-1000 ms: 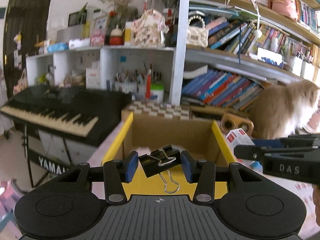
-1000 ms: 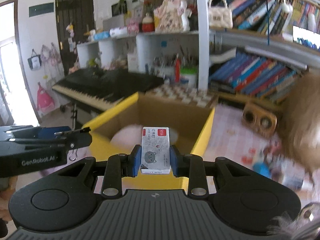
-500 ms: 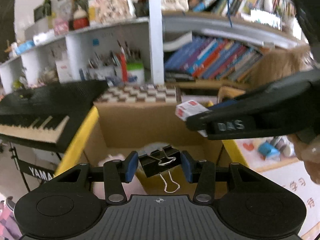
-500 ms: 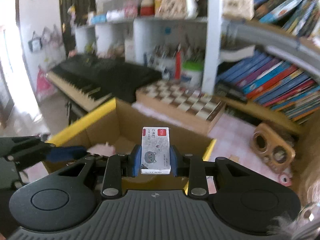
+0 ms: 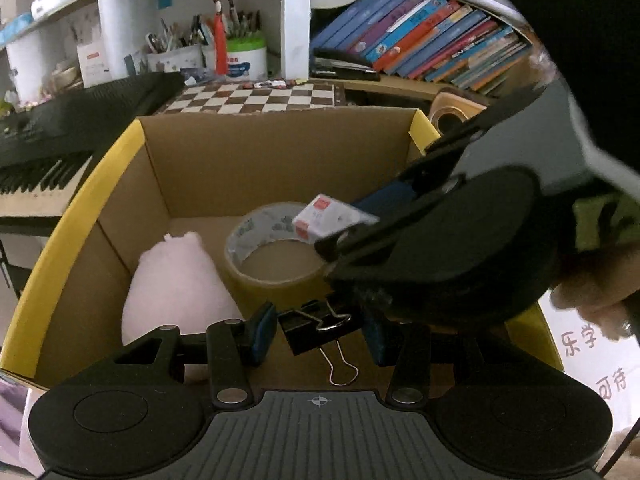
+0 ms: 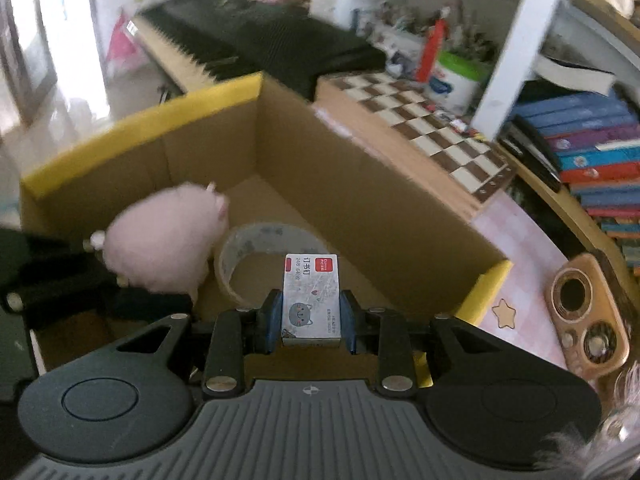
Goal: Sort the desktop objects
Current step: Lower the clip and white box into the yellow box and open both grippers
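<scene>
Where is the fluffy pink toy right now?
The pink toy lies inside the cardboard box, on the left in both wrist views, right beside the tape roll.

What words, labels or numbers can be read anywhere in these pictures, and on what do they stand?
"订书钉": on the small staple box held between the fingers of the right gripper.
"24/6": below that, on the same box; the rest of its print is too small to read.
"乐学" and "可存": pink characters on the white sheet right of the cardboard box.
Book spines, white tub label: too blurred to read.
</scene>
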Demonstrator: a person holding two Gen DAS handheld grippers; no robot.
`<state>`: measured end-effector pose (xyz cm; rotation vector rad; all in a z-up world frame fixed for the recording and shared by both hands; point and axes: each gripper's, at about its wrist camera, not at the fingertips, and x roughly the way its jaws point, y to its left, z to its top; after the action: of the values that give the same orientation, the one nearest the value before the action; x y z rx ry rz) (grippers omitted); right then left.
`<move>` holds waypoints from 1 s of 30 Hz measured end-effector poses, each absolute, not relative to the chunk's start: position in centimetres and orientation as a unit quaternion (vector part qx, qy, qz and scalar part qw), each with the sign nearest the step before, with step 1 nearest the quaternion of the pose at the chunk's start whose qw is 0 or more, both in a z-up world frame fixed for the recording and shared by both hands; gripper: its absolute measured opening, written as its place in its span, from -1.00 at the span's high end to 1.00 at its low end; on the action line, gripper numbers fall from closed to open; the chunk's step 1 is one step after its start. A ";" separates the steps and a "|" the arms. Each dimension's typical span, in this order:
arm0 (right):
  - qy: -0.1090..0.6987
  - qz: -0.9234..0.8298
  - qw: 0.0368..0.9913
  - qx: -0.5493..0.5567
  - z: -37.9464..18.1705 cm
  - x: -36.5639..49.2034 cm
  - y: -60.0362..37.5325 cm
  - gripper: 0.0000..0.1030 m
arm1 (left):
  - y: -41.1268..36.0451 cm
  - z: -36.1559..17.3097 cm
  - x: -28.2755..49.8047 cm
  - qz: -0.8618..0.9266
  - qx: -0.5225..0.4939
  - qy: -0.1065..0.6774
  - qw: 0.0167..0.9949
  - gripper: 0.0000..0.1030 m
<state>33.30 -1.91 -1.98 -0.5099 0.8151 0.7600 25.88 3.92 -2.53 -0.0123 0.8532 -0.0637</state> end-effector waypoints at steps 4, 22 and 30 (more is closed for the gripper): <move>0.394 0.363 0.806 -0.253 -2.9 33.2 -1.3 0.46 | 3.8 -2.7 25.7 -0.029 -0.008 0.410 0.911 0.12; 0.350 0.332 0.858 -0.180 0.7 31.5 -3.3 0.14 | 4.5 1.0 22.7 -0.011 0.011 0.330 0.944 -0.43; 0.296 0.283 0.906 -0.108 5.1 27.7 -8.1 0.11 | 6.9 4.0 18.9 0.019 0.001 0.276 0.961 -0.60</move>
<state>27.75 -8.12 5.11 -0.2241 0.6122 0.5846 18.89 6.89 3.97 0.0020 0.5590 0.0388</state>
